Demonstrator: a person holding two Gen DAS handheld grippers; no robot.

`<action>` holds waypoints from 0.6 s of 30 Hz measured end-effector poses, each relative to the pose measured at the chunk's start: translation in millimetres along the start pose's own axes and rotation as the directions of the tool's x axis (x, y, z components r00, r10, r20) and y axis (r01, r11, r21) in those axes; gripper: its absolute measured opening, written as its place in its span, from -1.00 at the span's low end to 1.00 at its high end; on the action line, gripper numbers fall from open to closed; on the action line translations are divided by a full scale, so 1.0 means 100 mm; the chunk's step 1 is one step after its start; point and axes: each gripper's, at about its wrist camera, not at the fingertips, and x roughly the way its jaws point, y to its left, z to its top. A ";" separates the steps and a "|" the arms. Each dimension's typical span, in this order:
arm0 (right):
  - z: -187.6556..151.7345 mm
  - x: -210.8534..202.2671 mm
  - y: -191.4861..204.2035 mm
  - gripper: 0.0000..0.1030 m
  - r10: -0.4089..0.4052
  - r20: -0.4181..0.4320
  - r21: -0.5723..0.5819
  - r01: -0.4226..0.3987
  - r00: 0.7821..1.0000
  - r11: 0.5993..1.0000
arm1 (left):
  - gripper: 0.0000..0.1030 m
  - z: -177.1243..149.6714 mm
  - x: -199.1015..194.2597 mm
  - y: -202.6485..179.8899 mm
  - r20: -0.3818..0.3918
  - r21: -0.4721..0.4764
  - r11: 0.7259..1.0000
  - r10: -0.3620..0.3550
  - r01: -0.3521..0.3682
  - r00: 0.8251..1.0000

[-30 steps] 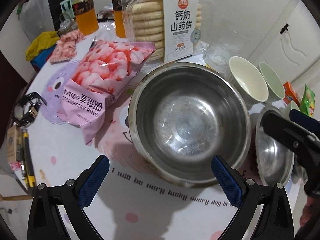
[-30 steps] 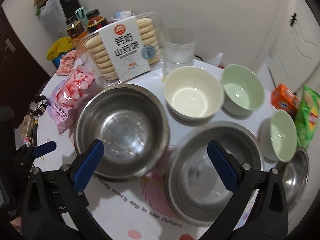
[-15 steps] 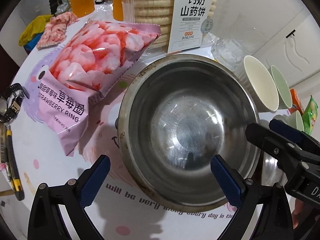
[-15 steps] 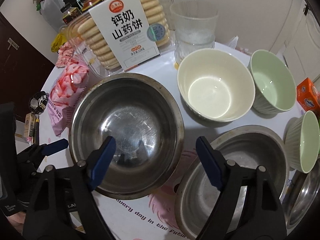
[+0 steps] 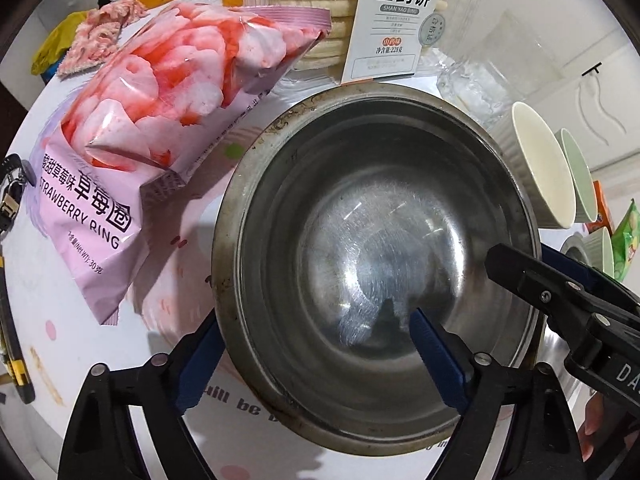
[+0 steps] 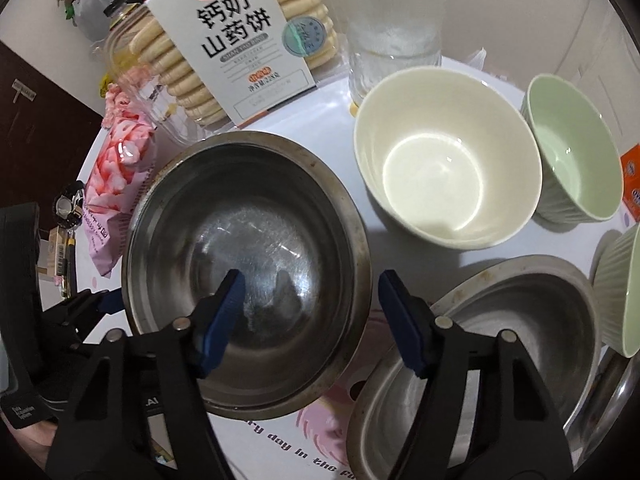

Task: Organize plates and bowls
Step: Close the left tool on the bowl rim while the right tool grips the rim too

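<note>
Left gripper (image 5: 316, 350) and right gripper (image 6: 310, 318), both spread, each straddle opposite rims of the steel bowl (image 6: 248, 268), one finger inside, one outside. The bowl sits on a white tablecloth (image 5: 244, 436) beside a pink "STRAWBERRY RING" bag (image 5: 132, 156); behind it, a "SHAN YAO BING" biscuit pack (image 6: 236, 44).

Both views close above steel bowl (image 5: 376, 272)

A home dining table (image 6: 400, 92): snack bag (image 5: 132, 160), biscuit box (image 6: 236, 44), bowls (image 6: 448, 160).
</note>
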 end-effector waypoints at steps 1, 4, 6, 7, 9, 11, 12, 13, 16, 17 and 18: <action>0.01 0.01 -0.01 0.34 0.000 -0.001 0.000 0.000 1.000 1.000 | 0.68 0.01 0.02 0.00 -0.002 0.000 1.000 -0.002 0.002 1.000; 0.02 0.04 -0.03 0.17 0.006 -0.014 0.010 -0.006 1.000 1.000 | 0.58 0.06 0.12 -0.02 -0.018 -0.004 1.000 -0.009 0.009 1.000; 0.01 0.06 -0.04 0.12 0.010 -0.021 0.015 -0.010 1.000 1.000 | 0.57 0.10 0.16 -0.03 -0.017 -0.011 1.000 -0.014 0.014 1.000; 0.02 0.07 -0.04 0.11 0.006 -0.024 0.013 -0.006 1.000 1.000 | 0.57 0.08 0.17 -0.03 -0.017 -0.011 1.000 -0.015 0.015 1.000; 0.01 0.09 -0.05 0.00 0.004 -0.030 0.012 -0.004 1.000 1.000 | 0.48 0.10 0.18 -0.02 -0.012 -0.011 1.000 -0.008 0.008 1.000; 0.01 0.11 -0.04 -0.19 -0.002 -0.034 0.019 0.003 0.999 1.000 | 0.38 0.16 0.19 0.02 -0.011 -0.013 1.000 -0.007 0.007 1.000; 0.02 0.11 -0.05 -0.21 -0.002 -0.034 0.025 0.003 0.999 1.000 | 0.36 0.19 0.21 0.03 -0.013 -0.017 1.000 -0.010 0.010 1.000; 0.03 0.12 -0.07 -0.25 0.003 -0.034 0.033 -0.001 0.999 0.999 | 0.29 0.22 0.21 0.04 -0.014 -0.020 1.000 -0.014 0.014 1.000; 0.04 0.13 -0.11 -0.36 -0.004 -0.037 0.030 0.005 0.999 1.000 | 0.18 0.29 0.23 0.05 -0.014 -0.029 0.999 -0.016 0.016 1.000; 0.05 0.13 -0.11 -0.40 -0.006 -0.037 0.031 0.007 0.999 0.999 | 0.16 0.32 0.25 0.06 -0.015 -0.033 0.999 -0.019 0.018 1.000; 0.05 0.14 -0.11 -0.41 -0.006 -0.037 0.034 0.007 0.999 0.999 | 0.15 0.34 0.23 0.06 -0.017 -0.038 0.999 -0.021 0.020 1.000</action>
